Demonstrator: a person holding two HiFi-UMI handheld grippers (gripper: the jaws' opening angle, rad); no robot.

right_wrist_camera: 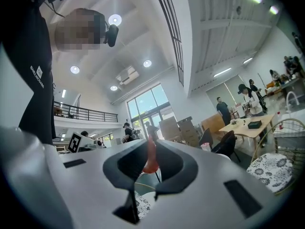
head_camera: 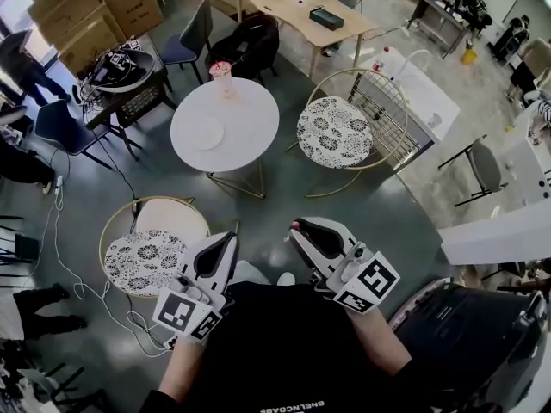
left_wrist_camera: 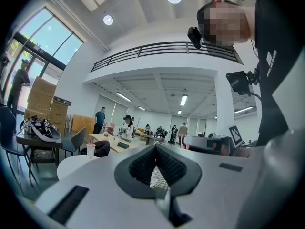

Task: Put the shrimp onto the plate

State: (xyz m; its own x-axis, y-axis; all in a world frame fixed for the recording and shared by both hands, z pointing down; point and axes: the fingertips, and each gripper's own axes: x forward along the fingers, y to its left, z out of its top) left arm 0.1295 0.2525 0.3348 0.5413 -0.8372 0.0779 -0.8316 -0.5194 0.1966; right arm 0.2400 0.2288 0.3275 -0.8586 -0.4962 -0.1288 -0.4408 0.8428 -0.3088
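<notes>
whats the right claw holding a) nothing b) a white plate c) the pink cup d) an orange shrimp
d: in the right gripper view the right claw is closed on an orange shrimp, pinched between its jaws.

Round white table (head_camera: 237, 136) ahead of me, pink cup (head_camera: 221, 70) at its far edge. Patterned chair (head_camera: 334, 131) to its right, second patterned chair (head_camera: 145, 261) near my left. Cardboard boxes (head_camera: 82, 11) stacked far left, wooden table (head_camera: 293, 11) beyond.

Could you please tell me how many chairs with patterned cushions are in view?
2. One chair stands right of the round white table; the other is nearer, beside the left gripper. More may be hidden outside the views.
</notes>
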